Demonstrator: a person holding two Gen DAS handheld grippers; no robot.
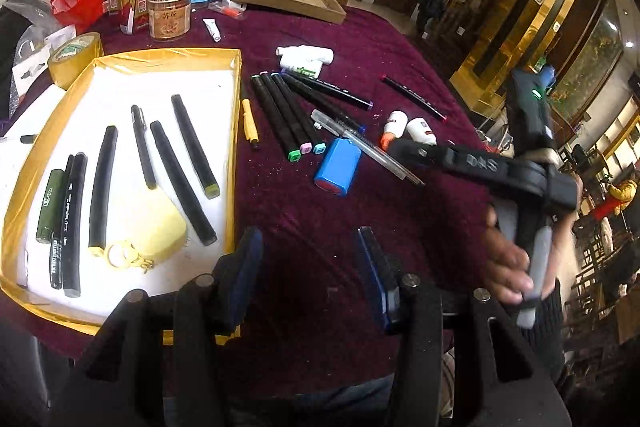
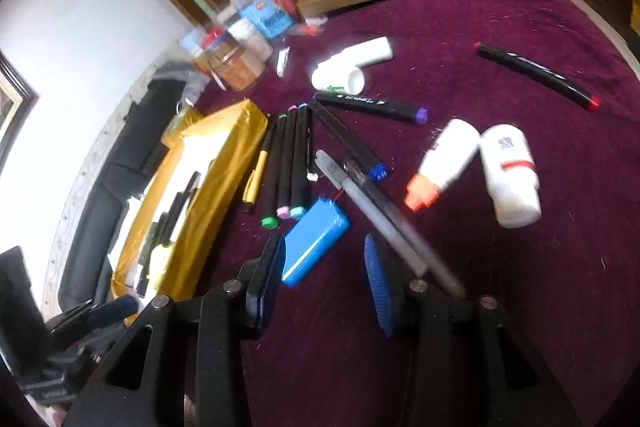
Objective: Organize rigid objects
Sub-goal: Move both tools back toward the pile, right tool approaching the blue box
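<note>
A round table under a dark purple velvet cloth [image 1: 320, 211] carries everything. At its left sits a shallow gold-rimmed cardboard tray with a white lining [image 1: 236, 131], holding several black markers [image 1: 182, 183], a dark green tube and a pale yellow case. Just right of the tray lies a slim yellow pen [image 1: 250, 125], then a fan of black markers with green, pink and blue end caps [image 2: 286, 163]. Against their capped ends rests a blue rectangular battery pack [image 2: 314, 241], with a grey translucent pen [image 2: 384, 215] slanting beside it and two white squeeze bottles [image 2: 480, 167] further right. Jars and a brown cardboard box crowd the far edge.

The left gripper [image 1: 310, 265] hangs above bare cloth, jaws apart and holding nothing. The right gripper [image 2: 324, 291] is spread wide, its left finger just beside the battery pack, nothing clamped.
</note>
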